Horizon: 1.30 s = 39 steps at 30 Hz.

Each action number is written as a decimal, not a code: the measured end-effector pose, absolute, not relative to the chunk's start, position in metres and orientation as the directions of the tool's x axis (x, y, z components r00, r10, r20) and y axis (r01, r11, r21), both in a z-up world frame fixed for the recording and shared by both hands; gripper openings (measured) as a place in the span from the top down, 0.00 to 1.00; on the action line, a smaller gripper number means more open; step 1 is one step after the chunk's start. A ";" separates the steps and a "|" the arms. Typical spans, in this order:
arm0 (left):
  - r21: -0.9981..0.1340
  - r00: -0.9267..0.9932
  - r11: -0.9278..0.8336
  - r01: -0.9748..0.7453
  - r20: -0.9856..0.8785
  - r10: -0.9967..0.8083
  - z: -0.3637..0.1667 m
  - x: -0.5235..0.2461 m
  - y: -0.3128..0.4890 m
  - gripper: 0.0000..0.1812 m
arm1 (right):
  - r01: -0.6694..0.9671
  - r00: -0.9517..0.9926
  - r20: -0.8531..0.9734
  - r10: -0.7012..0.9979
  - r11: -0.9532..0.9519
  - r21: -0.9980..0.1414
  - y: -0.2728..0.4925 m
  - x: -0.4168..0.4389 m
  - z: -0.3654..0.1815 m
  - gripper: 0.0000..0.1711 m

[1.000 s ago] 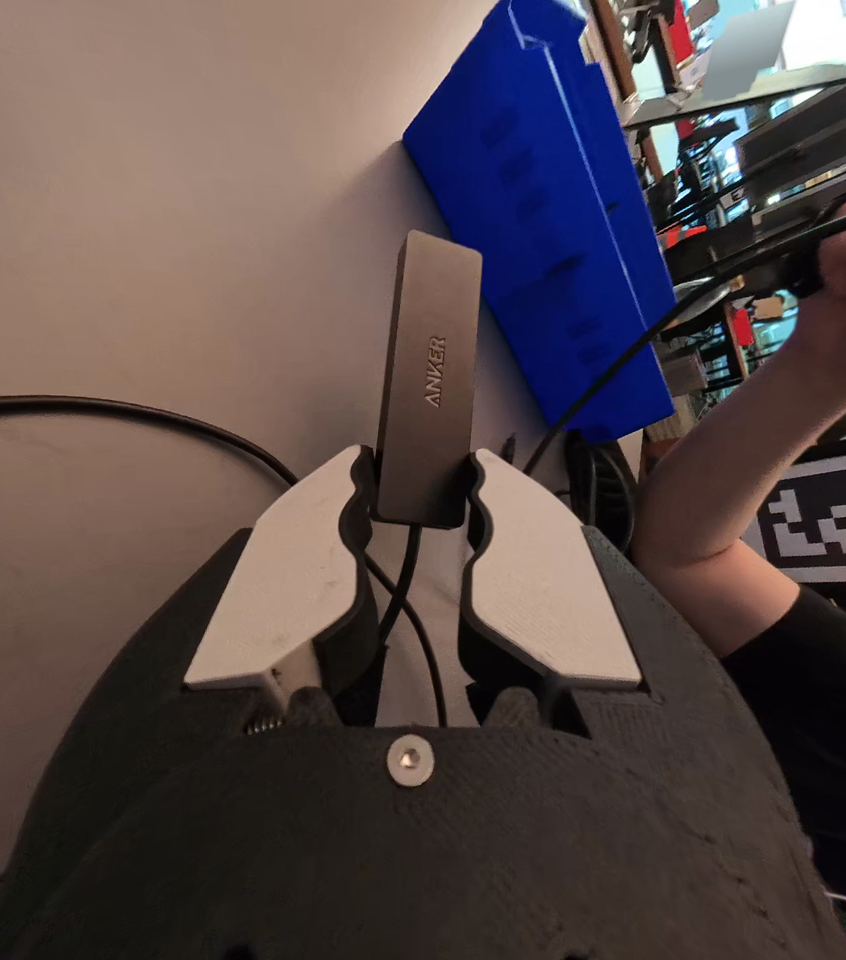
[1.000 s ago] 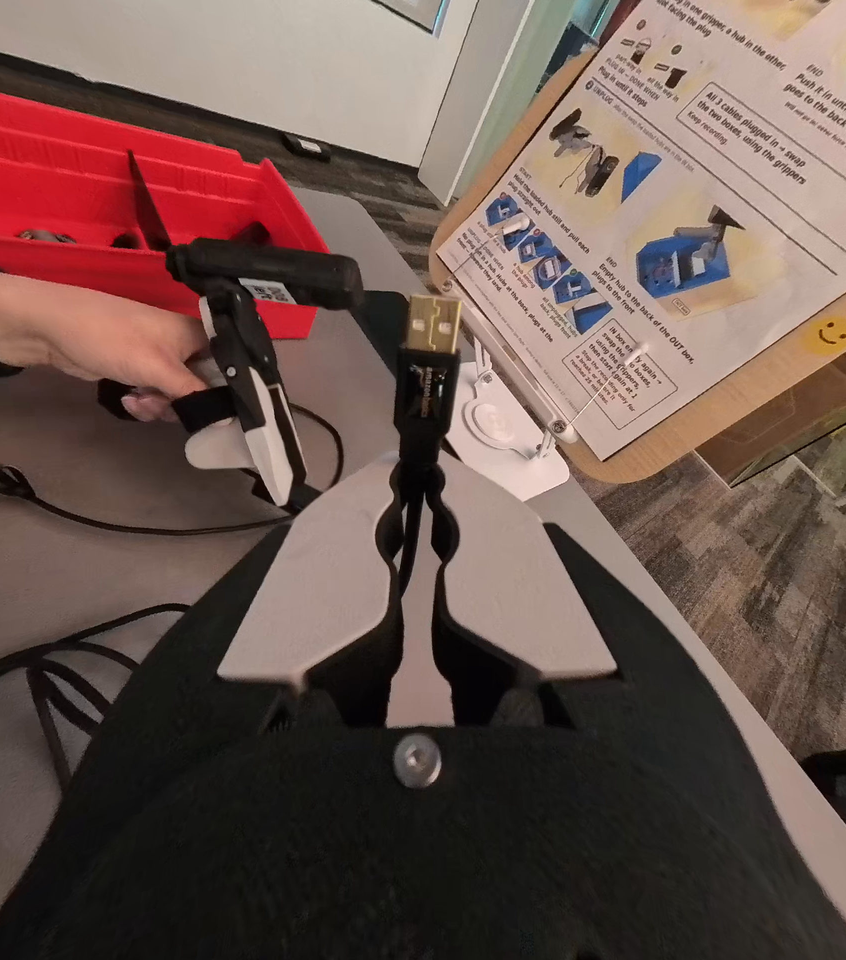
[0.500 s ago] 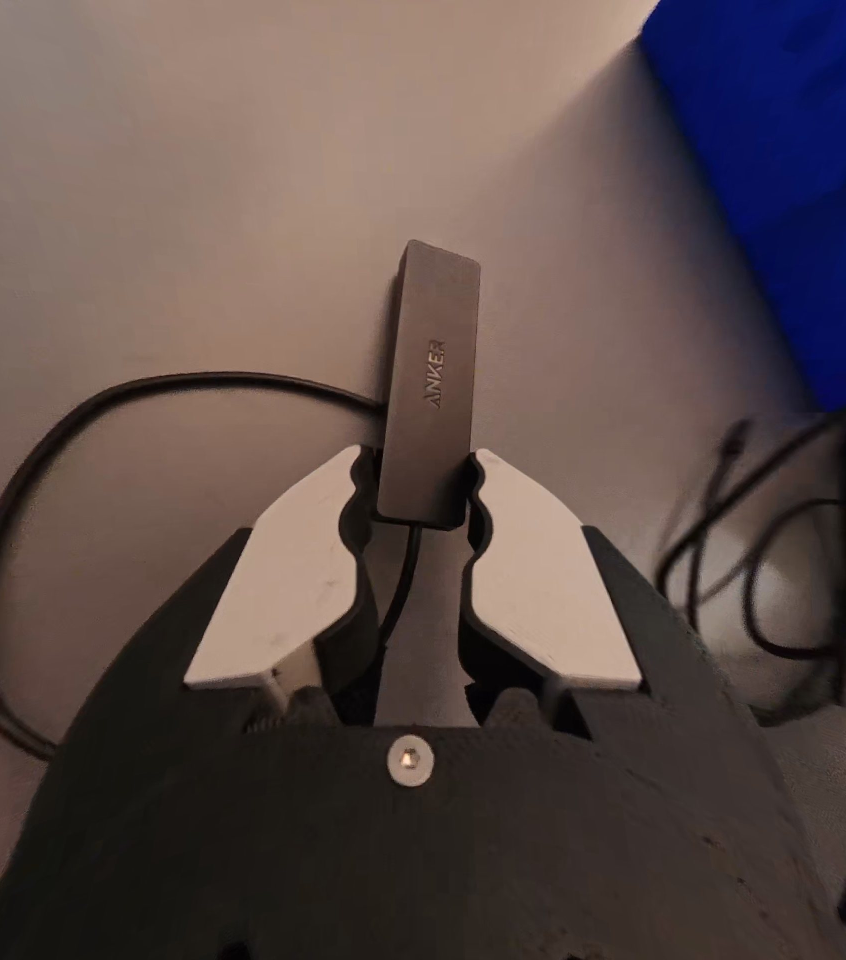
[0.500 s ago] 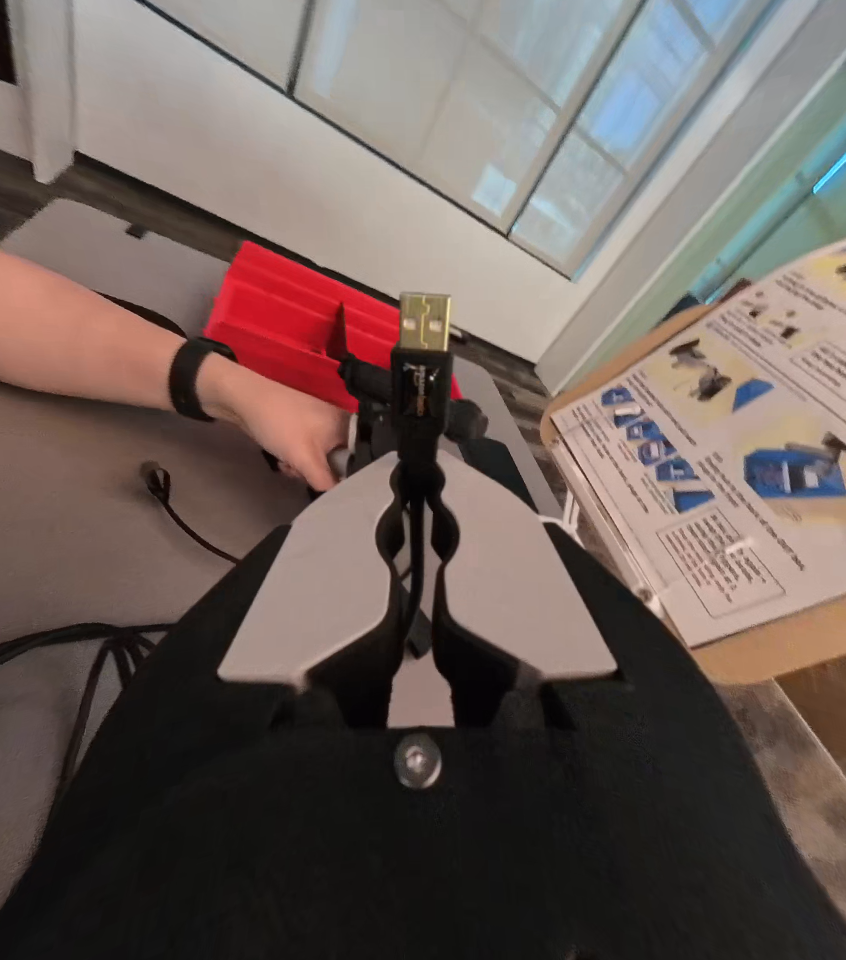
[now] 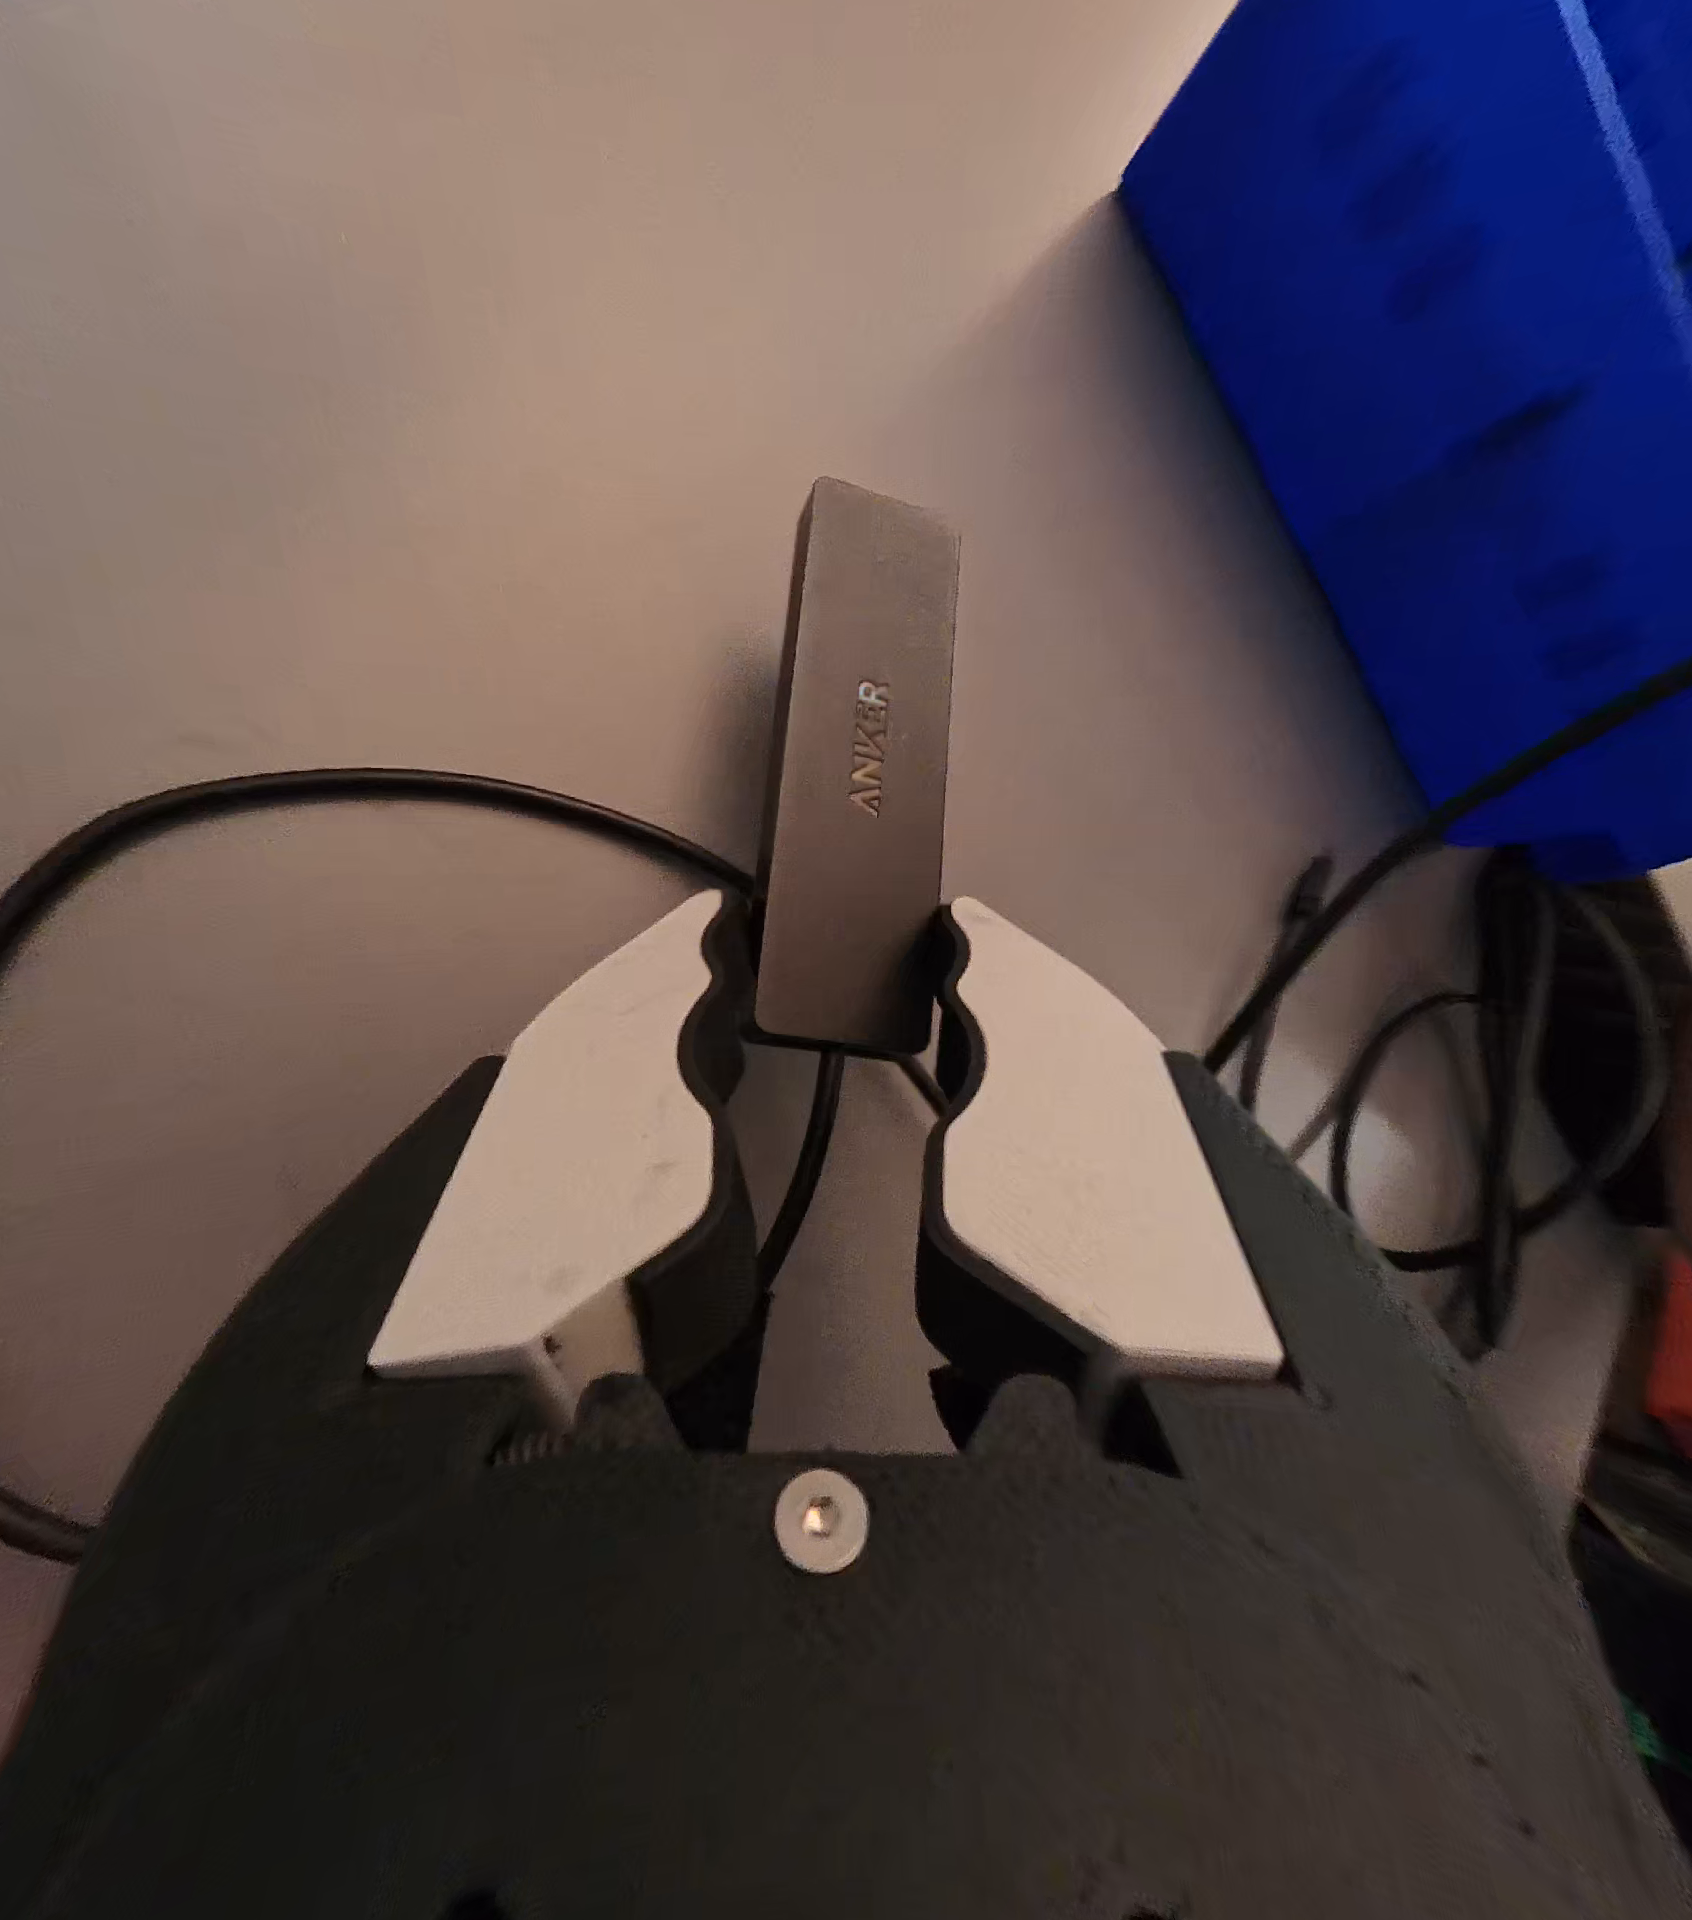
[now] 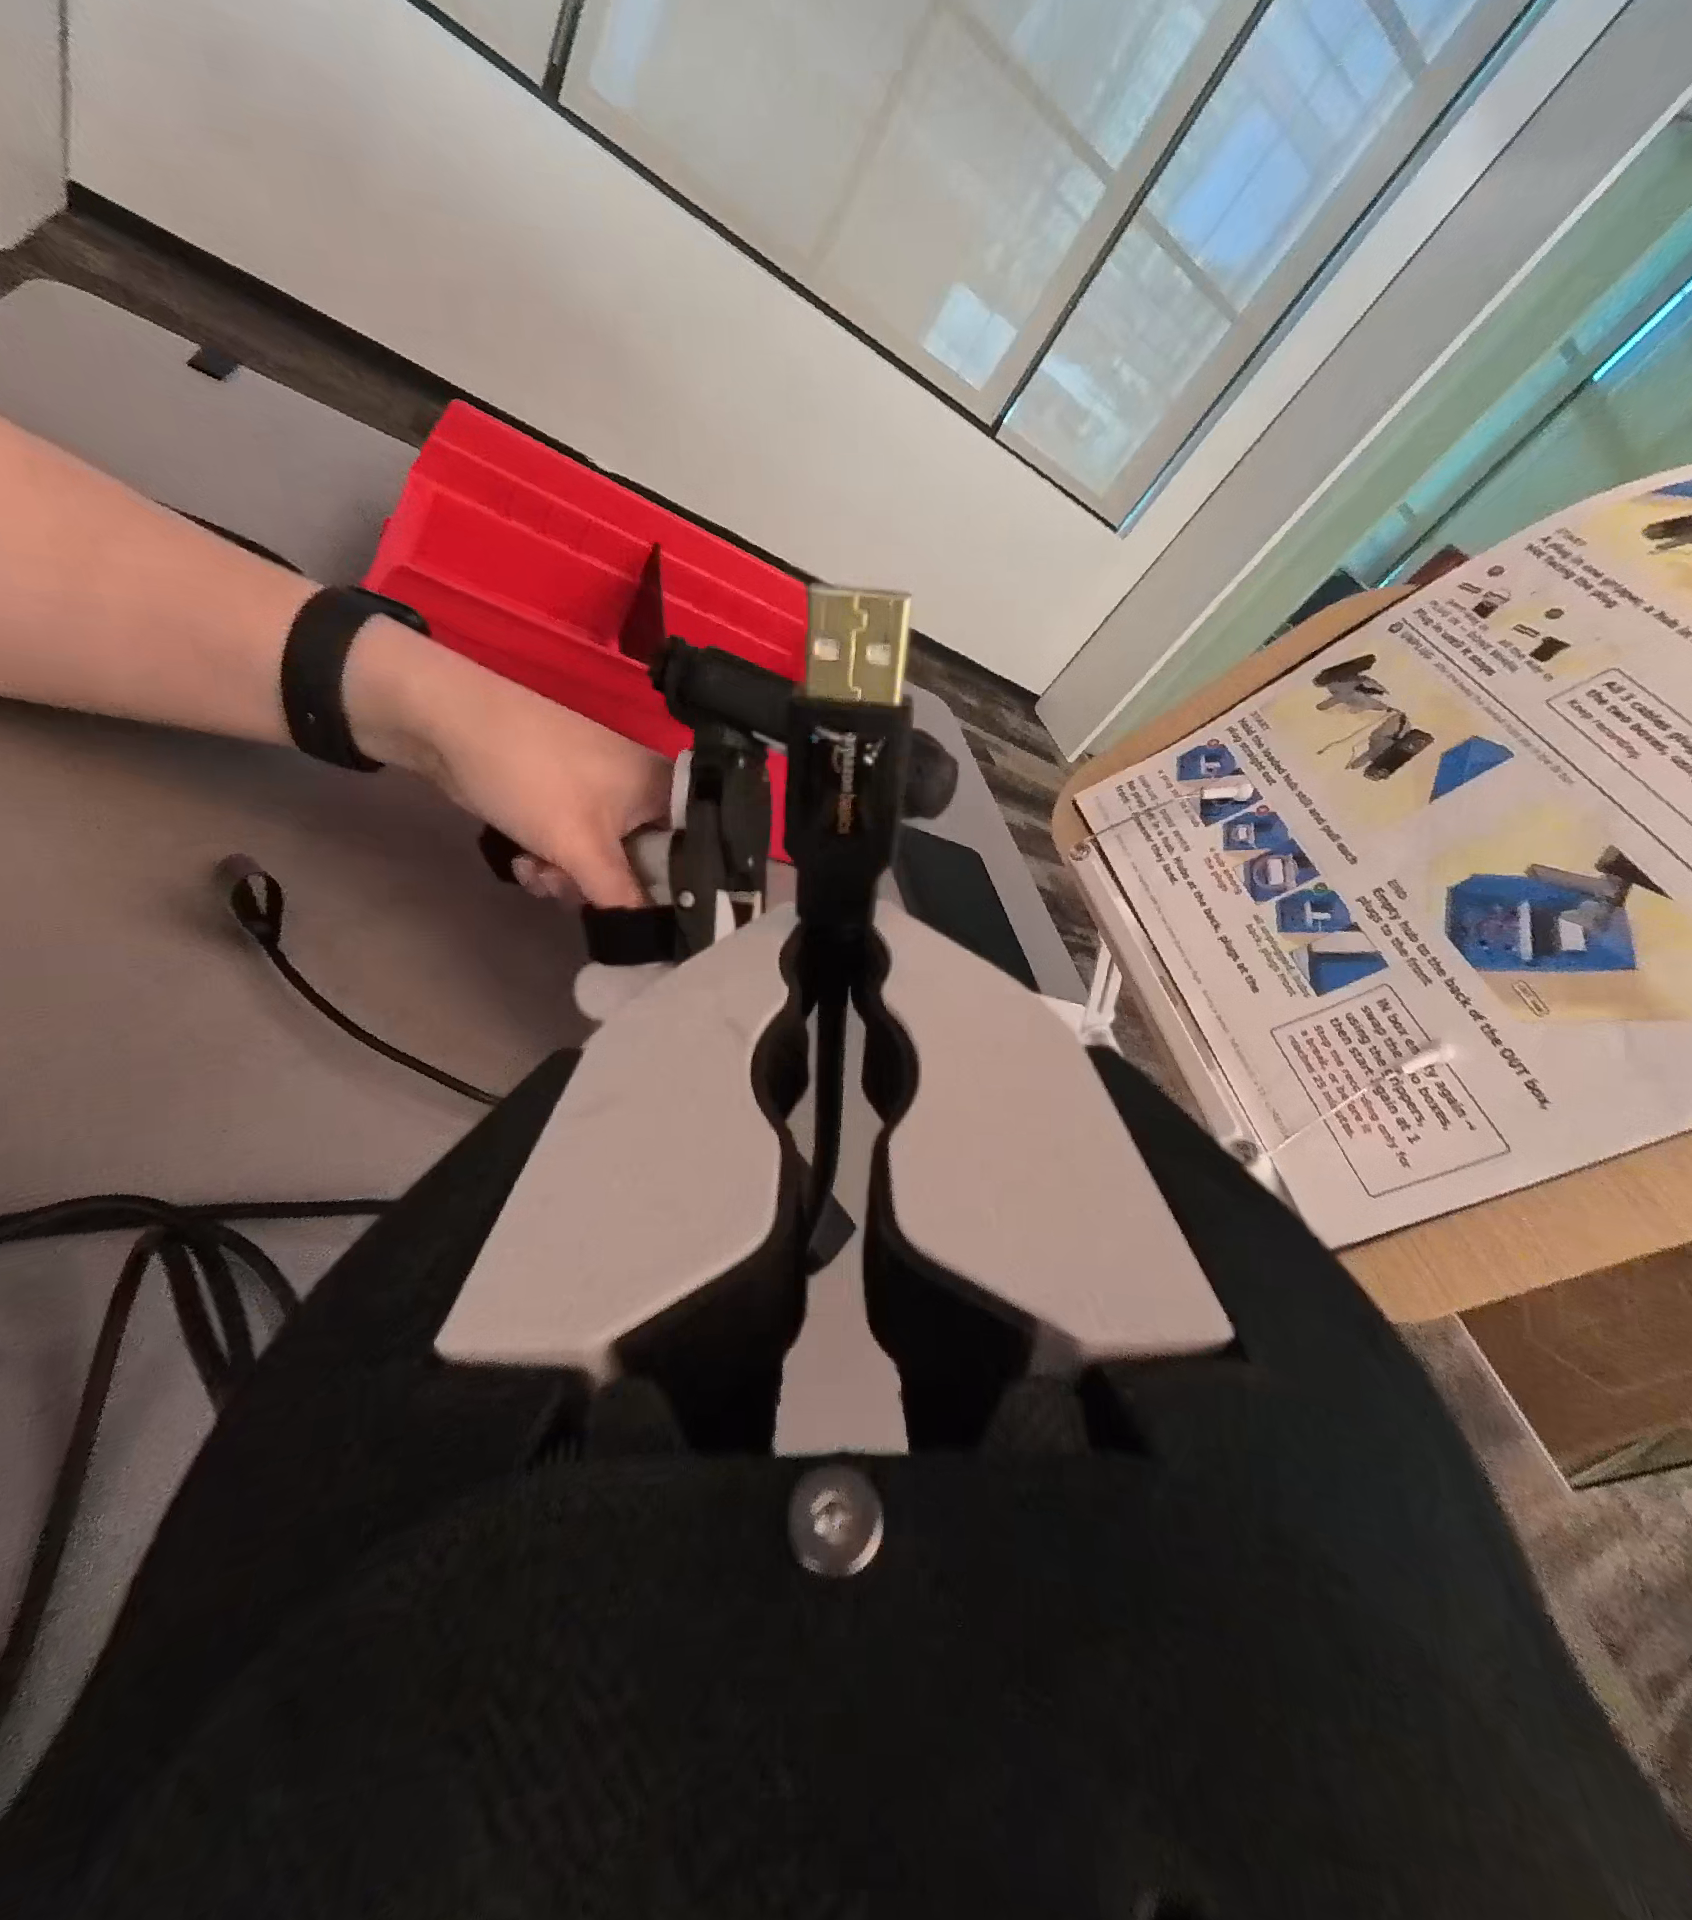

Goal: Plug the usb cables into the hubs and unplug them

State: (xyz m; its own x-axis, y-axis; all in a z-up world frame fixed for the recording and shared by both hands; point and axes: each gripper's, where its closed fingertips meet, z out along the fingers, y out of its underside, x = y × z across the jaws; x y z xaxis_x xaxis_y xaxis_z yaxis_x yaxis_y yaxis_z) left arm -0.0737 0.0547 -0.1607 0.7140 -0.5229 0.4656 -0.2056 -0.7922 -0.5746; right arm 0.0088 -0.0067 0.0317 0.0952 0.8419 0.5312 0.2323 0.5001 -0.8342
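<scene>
My left gripper (image 5: 840, 935) is shut on the near end of a slim dark grey USB hub (image 5: 863, 748), which points away from me over the grey table; the hub's black cable (image 5: 198, 800) loops off to the left. My right gripper (image 6: 834, 951) is shut on a black USB cable (image 6: 840, 800) just below its plug, and the gold plug end (image 6: 857, 649) points up and away. In the right wrist view the left gripper (image 6: 717, 831) and the hand holding it show behind the plug.
A blue bin (image 5: 1507, 395) stands at the right in the left wrist view, with a tangle of black cables (image 5: 1507, 1070) below it. A red bin (image 6: 551, 582) lies behind the hand. An instruction sheet on a wooden board (image 6: 1486, 862) stands at the right. Loose cables (image 6: 146, 1247) lie at the left. Left tips to right tips: about 20 cm.
The left gripper swung with the hub, so the blue bin now sits farther right. The right gripper tilted up, bringing windows into view. Both grips are unchanged.
</scene>
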 end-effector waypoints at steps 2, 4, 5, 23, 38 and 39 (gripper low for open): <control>-0.566 0.699 -0.806 -0.174 0.505 -0.506 -0.158 -0.074 0.055 0.82 | 0.272 0.142 0.538 0.831 0.489 -0.828 0.004 0.010 0.029 0.96; -0.559 0.714 -0.812 -0.167 0.500 -0.490 -0.160 -0.079 0.056 0.82 | 0.316 0.200 0.549 0.812 0.477 -0.820 0.016 0.012 0.028 0.96; -0.553 0.729 -0.816 -0.167 0.488 -0.480 -0.163 -0.082 0.058 0.82 | 0.329 0.231 0.557 0.798 0.474 -0.816 0.022 0.014 0.028 0.96; -0.654 0.736 -0.696 -0.296 0.309 -0.602 -0.133 -0.078 0.057 0.62 | 0.432 0.423 0.621 0.660 0.456 -0.778 0.053 0.000 0.024 0.96; -0.943 0.516 -0.254 -0.217 0.111 -0.849 0.016 -0.036 -0.005 0.80 | 0.682 0.271 0.908 0.321 0.602 -0.416 0.035 -0.043 0.008 0.96; -0.947 0.507 -0.249 -0.204 0.115 -0.854 0.017 -0.036 -0.006 0.84 | 0.696 0.256 0.919 0.298 0.603 -0.390 0.035 -0.044 0.007 0.96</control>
